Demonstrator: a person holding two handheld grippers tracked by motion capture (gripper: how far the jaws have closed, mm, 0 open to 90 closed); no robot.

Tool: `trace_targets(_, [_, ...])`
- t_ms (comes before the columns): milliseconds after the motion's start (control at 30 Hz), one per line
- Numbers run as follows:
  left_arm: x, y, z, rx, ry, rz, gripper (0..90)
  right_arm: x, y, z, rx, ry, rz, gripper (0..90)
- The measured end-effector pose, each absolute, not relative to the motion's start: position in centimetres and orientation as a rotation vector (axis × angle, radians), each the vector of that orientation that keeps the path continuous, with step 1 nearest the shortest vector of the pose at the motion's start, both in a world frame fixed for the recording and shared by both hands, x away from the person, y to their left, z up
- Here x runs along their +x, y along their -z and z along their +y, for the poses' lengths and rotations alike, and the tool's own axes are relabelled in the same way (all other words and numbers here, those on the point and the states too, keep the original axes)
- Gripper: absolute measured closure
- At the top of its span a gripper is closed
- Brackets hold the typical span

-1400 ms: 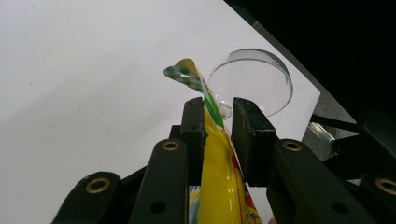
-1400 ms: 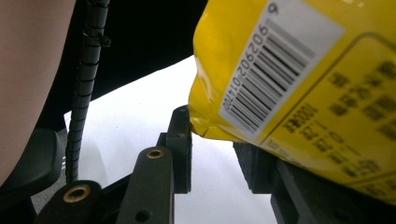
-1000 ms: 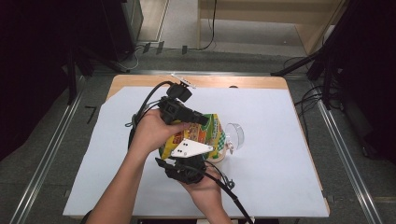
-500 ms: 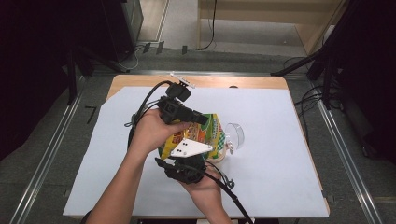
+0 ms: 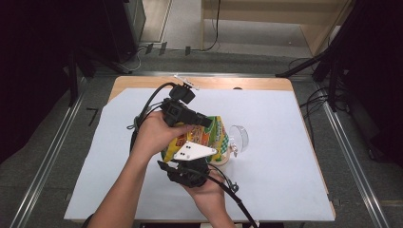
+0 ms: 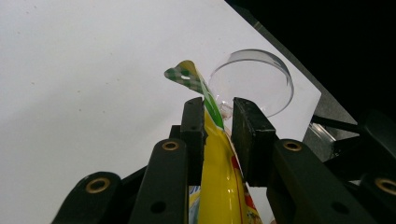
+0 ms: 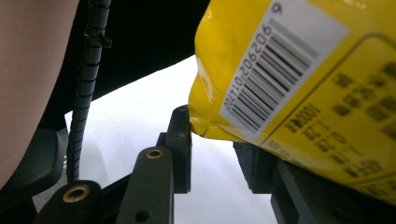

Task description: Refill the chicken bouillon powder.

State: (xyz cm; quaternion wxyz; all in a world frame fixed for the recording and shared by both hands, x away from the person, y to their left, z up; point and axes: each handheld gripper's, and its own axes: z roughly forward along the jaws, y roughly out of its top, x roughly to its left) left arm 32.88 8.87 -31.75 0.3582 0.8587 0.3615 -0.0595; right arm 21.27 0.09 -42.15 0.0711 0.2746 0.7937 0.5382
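- Left gripper (image 5: 202,121): its jaws are clamped on the top edge of the yellow bag (image 5: 209,137). From the left gripper view the bag (image 6: 219,182) runs up between the two pads, and its green-checked corner pokes out past them. My guess is this grip steadies the upper end so the bag can be tipped or opened.
- The bag is held up over the middle of the white table (image 5: 285,123), tilted, with its far end toward the clear cup (image 5: 239,137).
- The cup lies on its side just past the bag's tip, mouth toward the left gripper (image 6: 219,105); it looks set to receive whatever comes out.
- Right gripper (image 5: 187,173): it sits under the bag's near end. In the right gripper view the bag's lower corner (image 7: 299,70) rests between the jaws, but I cannot tell whether the pads press on it.
- Writing: a barcode with digits that seem to read 902902014700; the small print beside it is too blurred to read. No brand name is legible.
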Motion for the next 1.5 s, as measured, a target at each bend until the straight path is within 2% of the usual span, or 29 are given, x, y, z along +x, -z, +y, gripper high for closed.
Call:
trace_targets(833, [33.1,31.7,9.0,2.187,0.152,0.937,75.8,21.5,42.0,0.1,0.832,-1.613,2.383,68.9])
trace_targets(1500, [33.8,32.1,9.6,2.172,0.206,0.964,75.2,21.8,41.6,0.3,0.811,-1.570,2.426,68.6])
